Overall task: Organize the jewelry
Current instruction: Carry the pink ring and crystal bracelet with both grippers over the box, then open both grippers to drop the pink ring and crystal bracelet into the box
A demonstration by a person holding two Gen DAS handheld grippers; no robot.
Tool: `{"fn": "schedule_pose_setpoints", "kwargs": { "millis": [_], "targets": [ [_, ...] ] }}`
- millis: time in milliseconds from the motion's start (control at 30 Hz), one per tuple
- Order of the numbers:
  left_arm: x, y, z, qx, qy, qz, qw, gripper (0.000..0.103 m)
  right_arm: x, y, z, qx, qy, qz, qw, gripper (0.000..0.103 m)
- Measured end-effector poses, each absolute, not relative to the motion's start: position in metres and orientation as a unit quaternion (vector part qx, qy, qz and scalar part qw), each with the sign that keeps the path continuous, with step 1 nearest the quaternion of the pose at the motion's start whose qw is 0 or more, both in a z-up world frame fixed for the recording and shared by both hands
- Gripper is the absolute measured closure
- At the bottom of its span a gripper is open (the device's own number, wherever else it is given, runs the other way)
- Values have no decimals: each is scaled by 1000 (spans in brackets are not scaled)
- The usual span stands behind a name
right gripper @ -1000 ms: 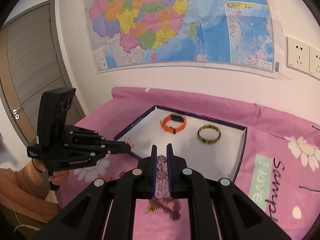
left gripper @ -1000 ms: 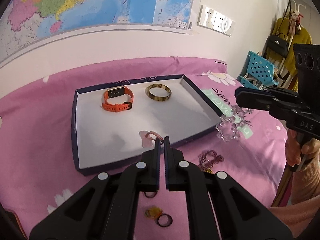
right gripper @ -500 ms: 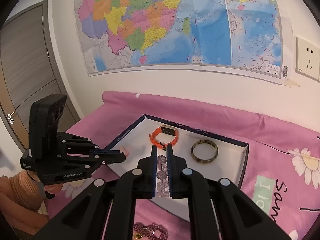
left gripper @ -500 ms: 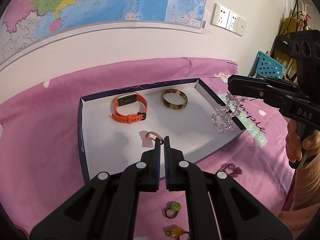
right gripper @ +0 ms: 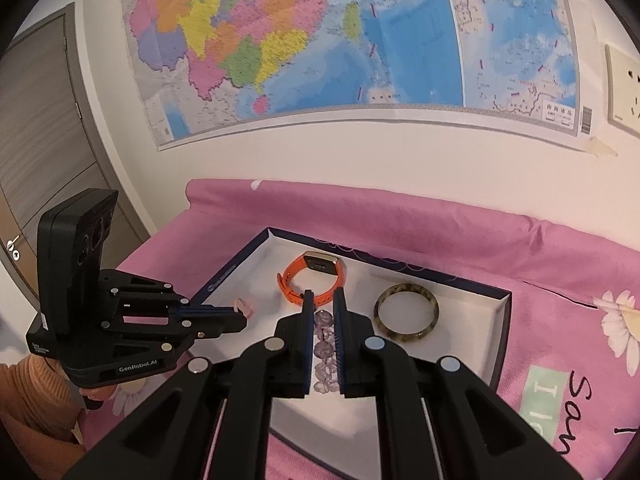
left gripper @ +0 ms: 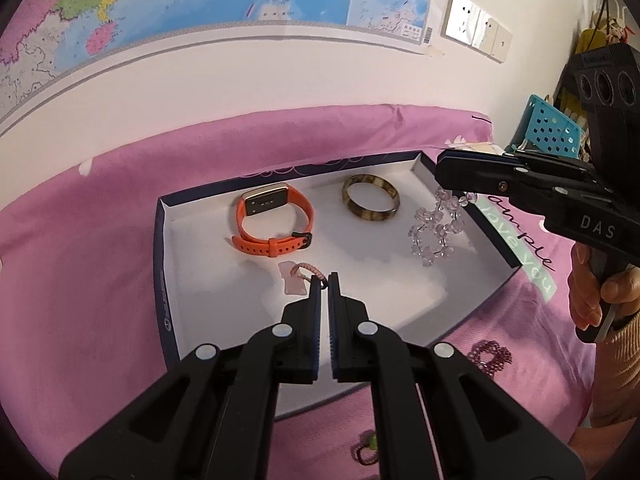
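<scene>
At right of frame, your right hand-held gripper (left gripper: 450,184) pinches the crystal bracelet (left gripper: 436,228) above the tray (left gripper: 162,280); lower before releasing. Left hand-held gripper (left gripper: 324,280), seemingly pinching a pink cord (left gripper: 304,270).

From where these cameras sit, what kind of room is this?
Most likely a bedroom at home. The tray of jewelry sits on a pink daisy-print bedsheet, a big wall map hangs above, and a wooden door and clothes on a rack show at the edges.
</scene>
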State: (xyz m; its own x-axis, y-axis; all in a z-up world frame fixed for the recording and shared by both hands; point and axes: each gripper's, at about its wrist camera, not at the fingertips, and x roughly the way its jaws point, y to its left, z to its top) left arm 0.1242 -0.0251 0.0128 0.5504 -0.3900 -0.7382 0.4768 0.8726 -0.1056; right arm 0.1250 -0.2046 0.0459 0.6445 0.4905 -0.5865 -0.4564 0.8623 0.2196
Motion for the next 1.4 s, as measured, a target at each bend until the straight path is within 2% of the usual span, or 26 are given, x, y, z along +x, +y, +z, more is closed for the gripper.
{"fn": "schedule_pose_setpoints", "kwargs": {
  "millis": [1067, 1400],
  "targets": [
    [161, -41, -19, 77, 449, -231, 859, 99, 161, -222, -6, 39, 391, 221, 892, 95],
    [158, -37, -18, 73, 447, -227, 862, 96, 162, -225, -12, 47, 404, 213, 888, 93]
  ]
}}
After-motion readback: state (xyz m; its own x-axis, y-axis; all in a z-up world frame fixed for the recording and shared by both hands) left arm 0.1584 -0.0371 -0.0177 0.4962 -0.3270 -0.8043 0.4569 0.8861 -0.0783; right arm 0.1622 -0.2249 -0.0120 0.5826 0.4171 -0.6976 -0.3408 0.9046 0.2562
